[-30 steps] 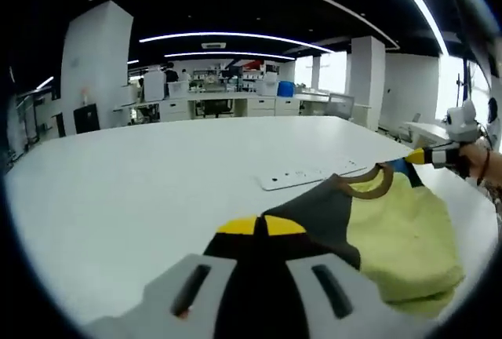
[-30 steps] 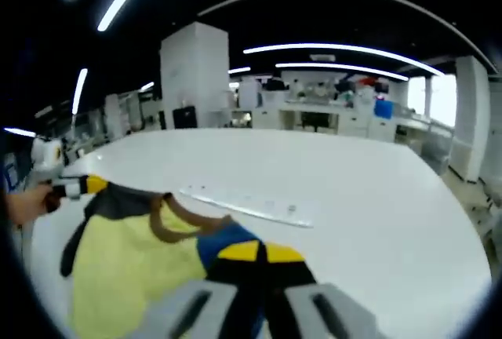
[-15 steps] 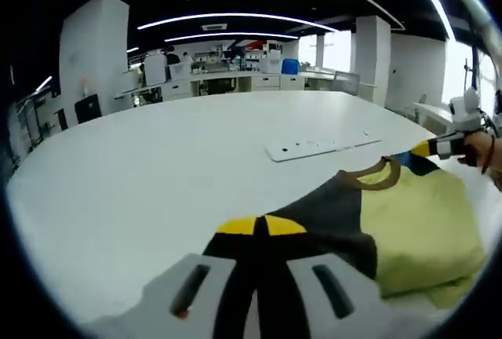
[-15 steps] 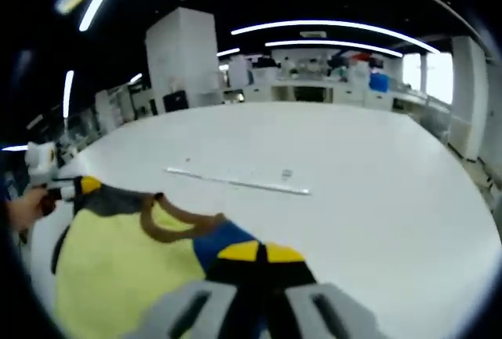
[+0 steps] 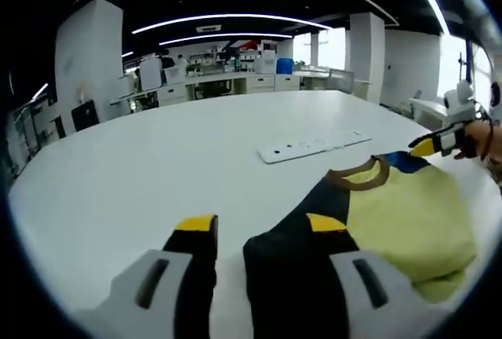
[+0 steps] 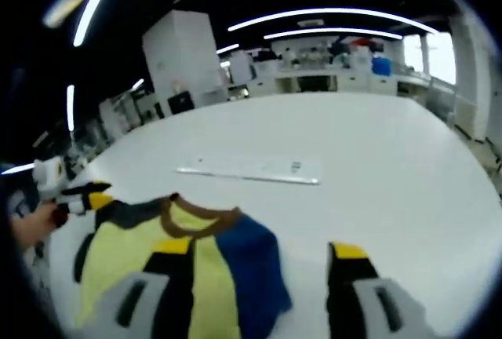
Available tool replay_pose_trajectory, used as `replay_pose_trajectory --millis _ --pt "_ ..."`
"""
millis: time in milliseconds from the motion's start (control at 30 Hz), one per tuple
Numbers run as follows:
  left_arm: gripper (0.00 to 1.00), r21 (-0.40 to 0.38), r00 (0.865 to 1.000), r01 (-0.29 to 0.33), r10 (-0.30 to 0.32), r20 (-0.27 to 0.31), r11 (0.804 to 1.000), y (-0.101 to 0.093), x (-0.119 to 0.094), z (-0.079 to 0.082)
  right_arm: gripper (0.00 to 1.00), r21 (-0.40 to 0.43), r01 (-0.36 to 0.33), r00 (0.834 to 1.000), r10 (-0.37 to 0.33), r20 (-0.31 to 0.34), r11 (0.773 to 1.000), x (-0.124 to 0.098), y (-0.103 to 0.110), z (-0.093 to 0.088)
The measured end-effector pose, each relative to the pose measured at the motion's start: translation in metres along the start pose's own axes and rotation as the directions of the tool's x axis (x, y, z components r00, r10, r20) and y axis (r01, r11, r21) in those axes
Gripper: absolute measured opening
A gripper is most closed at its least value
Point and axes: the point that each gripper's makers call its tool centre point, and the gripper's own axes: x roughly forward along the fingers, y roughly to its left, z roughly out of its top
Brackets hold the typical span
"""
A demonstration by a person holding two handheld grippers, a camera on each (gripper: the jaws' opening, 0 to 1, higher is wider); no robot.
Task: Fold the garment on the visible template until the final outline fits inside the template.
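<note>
- Left gripper (image 5: 260, 225): jaws are seen spread wide, nothing held; the right jaw lies over the dark sleeve edge of the garment (image 5: 392, 221), the left jaw over bare table (image 5: 141, 174).
- Right gripper (image 6: 263, 249): jaws are likewise spread wide and empty; the left jaw overlaps the yellow front of the garment (image 6: 196, 253), the right jaw stands over bare white surface.
- The garment is found folded on the white table (image 6: 392, 166), near its front edge; a yellow body, one dark grey sleeve, one blue sleeve and a brown collar are noted.
- The collar is turned away from the grippers, toward the far side of the table; whether the long axis runs that way cannot be told for certain.
- In each view the opposite gripper is seen at the garment's far corner, held by a hand.
- Just beyond the collar a flat white strip (image 5: 314, 147) with small dark marks is laid on the table, apart from the cloth; its marks cannot be read.
- Far background: white pillars, desks, a blue container (image 5: 284, 66) and ceiling light strips are recorded.
</note>
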Motion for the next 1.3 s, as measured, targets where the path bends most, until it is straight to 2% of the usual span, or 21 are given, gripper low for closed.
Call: replay_pose_trajectory --millis 100,200,267,333,367,400,500,633,833,900,1067,1233,1300 --pt "0.56 0.016 0.999 0.037 -0.037 0.03 0.999 -0.013 -0.008 0.009 0.9 0.025 -0.059 0.998 0.059 0.001 0.998 -0.007 0.012 0.002" --pt "0.65 0.033 0.996 0.075 -0.077 0.038 0.997 -0.032 -0.015 0.014 0.99 0.023 -0.099 0.995 0.1 -0.002 0.995 -0.017 0.021 0.003" --pt "0.7 0.057 0.994 0.101 -0.103 0.037 0.993 -0.04 -0.018 0.016 0.99 0.017 -0.126 0.992 0.126 -0.009 0.992 -0.025 0.028 0.002" --pt "0.74 0.061 0.988 0.144 -0.147 0.045 0.988 -0.058 -0.022 0.017 0.99 0.017 -0.163 0.987 0.163 -0.01 0.987 -0.033 0.037 0.0" --pt "0.76 0.055 0.979 0.198 -0.201 0.046 0.979 -0.074 -0.024 0.018 0.99 0.016 -0.183 0.983 0.183 -0.013 0.983 -0.041 0.042 -0.002" --pt "0.79 0.068 0.975 0.218 -0.221 0.034 0.973 -0.082 -0.026 0.016 0.99 0.015 -0.19 0.982 0.19 -0.015 0.982 -0.044 0.044 -0.003" --pt "0.84 0.141 0.967 0.251 -0.255 0.014 0.958 -0.1 -0.032 0.015 0.99 -0.01 -0.216 0.976 0.216 -0.021 0.976 -0.059 0.05 -0.007" --pt "0.87 0.144 0.951 0.303 -0.309 0.022 0.942 -0.12 -0.04 0.02 0.99 -0.034 -0.227 0.974 0.226 -0.031 0.973 -0.075 0.05 -0.015" --pt "0.85 0.167 0.928 0.364 -0.372 0.018 0.916 -0.155 -0.053 0.024 0.99 -0.056 -0.229 0.973 0.227 -0.039 0.972 -0.095 0.046 -0.025" --pt "0.84 0.176 0.924 0.373 -0.381 0.016 0.911 -0.164 -0.055 0.024 0.99 -0.065 -0.237 0.971 0.235 -0.036 0.969 -0.104 0.047 -0.028" --pt "0.77 0.202 0.906 0.412 -0.423 0.017 0.889 -0.197 -0.064 0.028 0.99 -0.074 -0.24 0.971 0.239 -0.02 0.968 -0.119 0.046 -0.037" --pt "0.72 0.214 0.871 0.474 -0.491 0.032 0.854 -0.239 -0.073 0.032 0.99 -0.098 -0.243 0.97 0.241 -0.028 0.965 -0.133 0.05 -0.052" --pt "0.68 0.232 0.858 0.495 -0.513 0.021 0.837 -0.252 -0.074 0.03 0.99 -0.106 -0.242 0.97 0.238 -0.041 0.965 -0.135 0.048 -0.056"
